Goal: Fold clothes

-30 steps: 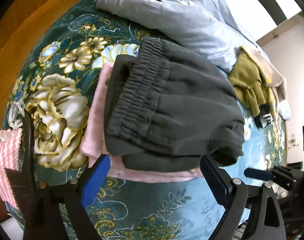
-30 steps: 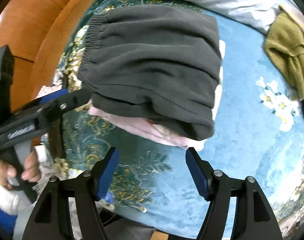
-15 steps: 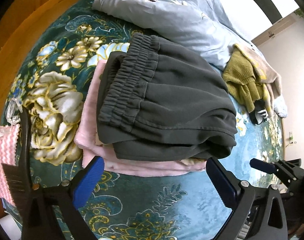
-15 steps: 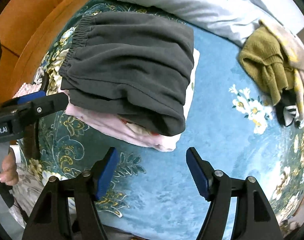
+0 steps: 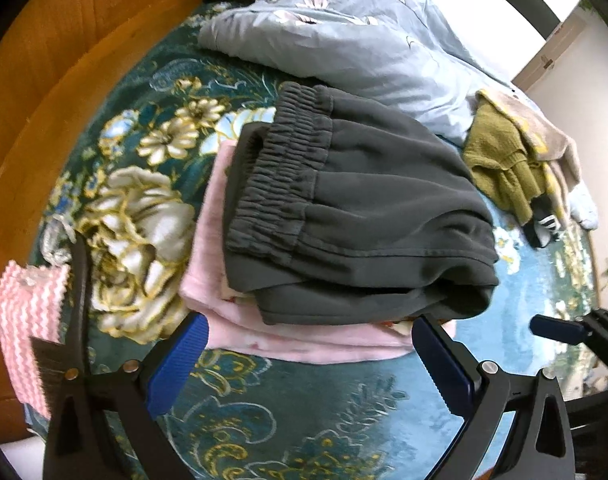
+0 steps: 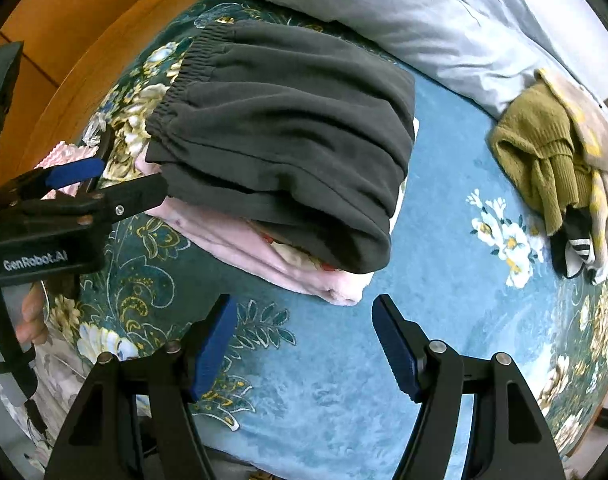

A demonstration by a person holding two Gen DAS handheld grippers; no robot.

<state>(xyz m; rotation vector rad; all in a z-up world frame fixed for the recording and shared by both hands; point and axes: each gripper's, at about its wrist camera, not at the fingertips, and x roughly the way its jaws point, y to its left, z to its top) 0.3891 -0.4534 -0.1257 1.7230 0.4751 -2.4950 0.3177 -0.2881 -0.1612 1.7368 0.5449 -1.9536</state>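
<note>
While both my tongs, the left gripper [image 5: 310,360] and right gripper [image 6: 304,340], hang wide open and empty, the folded dark trousers [image 5: 356,216] lie stacked on folded pink clothes [image 5: 304,344]. An unfolded olive sweater [image 6: 540,156] heap lies well apart; I judge it needs folding next.

Setting: home bedroom. A bed is taking up most of both views, covered with a teal floral blanket [image 5: 151,184]. A pale blue duvet [image 5: 368,40] with a flower print is lying bunched on the bed beyond the blanket's bare part. A wooden bed frame [image 5: 63,40] is curving along the blanket's left edge. Everyday clothing is sitting on the blanket: folded dark grey trousers [image 6: 287,120] on a pink garment [image 6: 263,256], and an olive sweater [image 6: 540,152] heaped to their right. A white wall is showing beyond the duvet.
</note>
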